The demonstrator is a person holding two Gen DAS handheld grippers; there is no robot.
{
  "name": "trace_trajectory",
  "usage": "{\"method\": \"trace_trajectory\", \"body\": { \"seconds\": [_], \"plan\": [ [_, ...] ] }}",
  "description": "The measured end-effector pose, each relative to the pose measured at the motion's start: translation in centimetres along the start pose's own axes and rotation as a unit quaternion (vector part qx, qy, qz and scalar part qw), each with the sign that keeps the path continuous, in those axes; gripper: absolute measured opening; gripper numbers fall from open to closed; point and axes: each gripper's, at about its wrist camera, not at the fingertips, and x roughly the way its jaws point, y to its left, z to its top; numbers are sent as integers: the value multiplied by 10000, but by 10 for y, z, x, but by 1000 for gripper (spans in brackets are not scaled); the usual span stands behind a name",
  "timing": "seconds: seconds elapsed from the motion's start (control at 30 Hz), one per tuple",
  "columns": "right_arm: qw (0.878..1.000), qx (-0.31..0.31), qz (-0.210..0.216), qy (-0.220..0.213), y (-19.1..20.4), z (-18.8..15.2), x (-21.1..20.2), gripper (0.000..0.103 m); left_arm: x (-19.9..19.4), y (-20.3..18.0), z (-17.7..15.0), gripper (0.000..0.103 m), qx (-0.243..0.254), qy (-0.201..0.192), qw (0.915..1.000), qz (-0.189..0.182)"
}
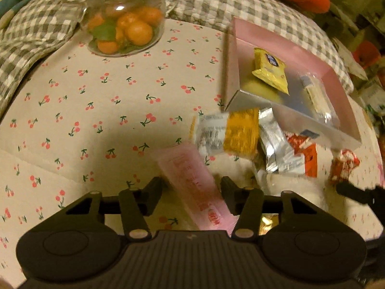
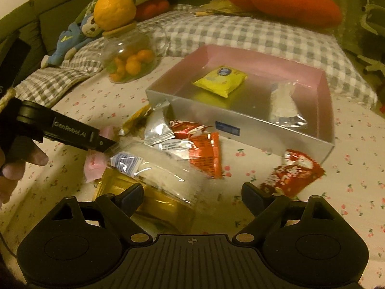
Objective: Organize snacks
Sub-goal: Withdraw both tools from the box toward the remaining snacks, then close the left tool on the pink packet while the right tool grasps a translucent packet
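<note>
Between the half-closed left gripper [image 1: 191, 183] fingers, not visibly pinched: long pale pink plastic snack packet [image 1: 195, 185]. Between the wide-spread right gripper [image 2: 192, 191] fingers: bare cherry-print cloth [image 2: 216, 204]. Just beyond: loose foil snack pile [image 2: 168, 139], then open pink-lined grey cardboard box [image 2: 240, 118].

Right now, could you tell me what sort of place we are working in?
Probably a bedroom or living room at home: a cherry-print cloth lies on a checked quilt, with a stuffed monkey and an orange cushion behind.
</note>
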Motion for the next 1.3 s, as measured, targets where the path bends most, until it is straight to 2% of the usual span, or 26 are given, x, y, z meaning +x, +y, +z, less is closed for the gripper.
{"method": "trace_trajectory", "body": {
  "seconds": [0.13, 0.27, 0.37, 0.53, 0.63, 0.7, 0.9, 1.0, 1.1, 1.3],
  "plan": [
    [9999, -119, 64, -48, 5, 2, 3, 90, -3, 1, -4, 39, 489, 41, 9988, 36],
    [9998, -139, 111, -69, 8, 7, 8, 90, -6, 2, -9, 39, 972, 44, 9952, 101],
    [9999, -2, 113, -80, 7, 9, 14, 90, -7, 0, -15, 40, 1283, -2, 9915, 198],
    [9999, 91, 85, -44, 10, 11, 20, 87, -10, -1, -21, 50, 1397, -32, 9899, 224],
    [9999, 93, 61, -70, 11, 10, 21, 77, -11, -2, -22, 51, 1390, -50, 9900, 248],
    [9998, 93, 123, -84, 12, 10, 21, 57, -10, -2, -21, 51, 1330, -71, 9907, 268],
    [9998, -132, 29, -124, 21, 7, 15, 41, -10, -3, -23, 51, 1273, -148, 9912, 326],
    [9998, -146, -86, -64, 22, 6, 11, 31, -10, -4, -26, 48, 1293, -225, 9908, 324],
    [9996, -4, -273, 44, 15, 5, 7, 25, -12, -4, -29, 44, 1347, -319, 9899, 303],
    [9969, 287, -676, 288, -6, -2, 1, 24, -13, -4, -33, 40, 1354, -417, 9895, 287]
  ]
}}
